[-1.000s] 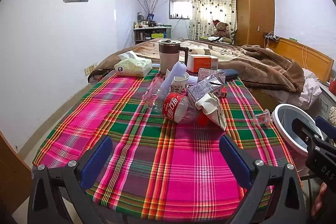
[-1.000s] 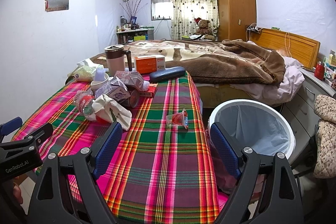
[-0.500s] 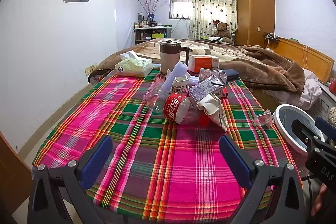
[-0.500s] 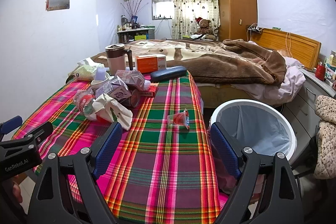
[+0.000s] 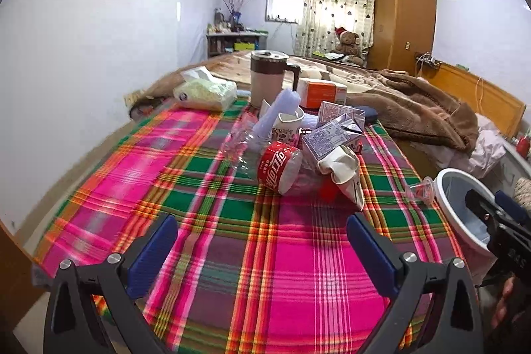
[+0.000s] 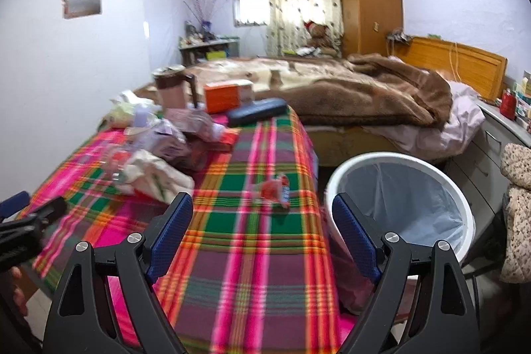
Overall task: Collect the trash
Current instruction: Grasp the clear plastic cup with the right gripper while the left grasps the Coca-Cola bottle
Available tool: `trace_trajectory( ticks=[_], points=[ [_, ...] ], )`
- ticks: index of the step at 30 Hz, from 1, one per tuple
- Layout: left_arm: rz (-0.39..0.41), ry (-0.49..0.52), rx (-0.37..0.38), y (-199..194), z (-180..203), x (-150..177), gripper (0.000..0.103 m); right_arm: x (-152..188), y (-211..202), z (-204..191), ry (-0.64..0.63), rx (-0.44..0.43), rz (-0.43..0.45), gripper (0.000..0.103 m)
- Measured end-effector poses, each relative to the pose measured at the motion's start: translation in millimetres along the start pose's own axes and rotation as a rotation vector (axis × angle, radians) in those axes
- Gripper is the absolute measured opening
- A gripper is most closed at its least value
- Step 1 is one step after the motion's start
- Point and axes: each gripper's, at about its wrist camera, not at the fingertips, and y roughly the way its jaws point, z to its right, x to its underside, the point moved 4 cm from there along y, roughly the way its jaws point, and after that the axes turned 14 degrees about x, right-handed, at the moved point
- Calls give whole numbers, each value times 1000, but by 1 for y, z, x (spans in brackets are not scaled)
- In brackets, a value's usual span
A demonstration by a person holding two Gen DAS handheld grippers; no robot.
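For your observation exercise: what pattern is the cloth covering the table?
A plaid of pink, green and orange on the tablecloth, sharpest in the left wrist view.

A brown-lidded mug (image 5: 268,78) stands at the far edge of the plaid-covered surface (image 5: 205,221), an orange box (image 5: 321,92) beside it; behind lie a brown blanket (image 6: 358,92) and a teddy bear (image 5: 346,42)

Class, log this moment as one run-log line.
left gripper: open, empty | right gripper: open, empty | small plastic cup: lying apart on plaid tablecloth | trash bin: lined, beside table
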Motion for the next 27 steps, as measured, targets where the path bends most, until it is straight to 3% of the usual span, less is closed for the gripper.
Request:
trace_trajectory(
  ticks=[4,7,21,23,27],
  points=[
    [-16,-52,51,19,-14,-12,103,-1,30,9,5,21,-50,88],
    [-43,-57,40,36,-22,-22,103,0,46,12,27,11,-95,88],
    [-137,-212,87,113,-46,-55,101,-3,78,-3,-41,-43,-178,87],
    [-144,-257,106,124,-49,-57,100,-5,82,-7,-44,-55,-190,79],
    [-161,-247,92,138,-46,-57,100,-3,86,-9,-39,-61,-217,77]
  ],
)
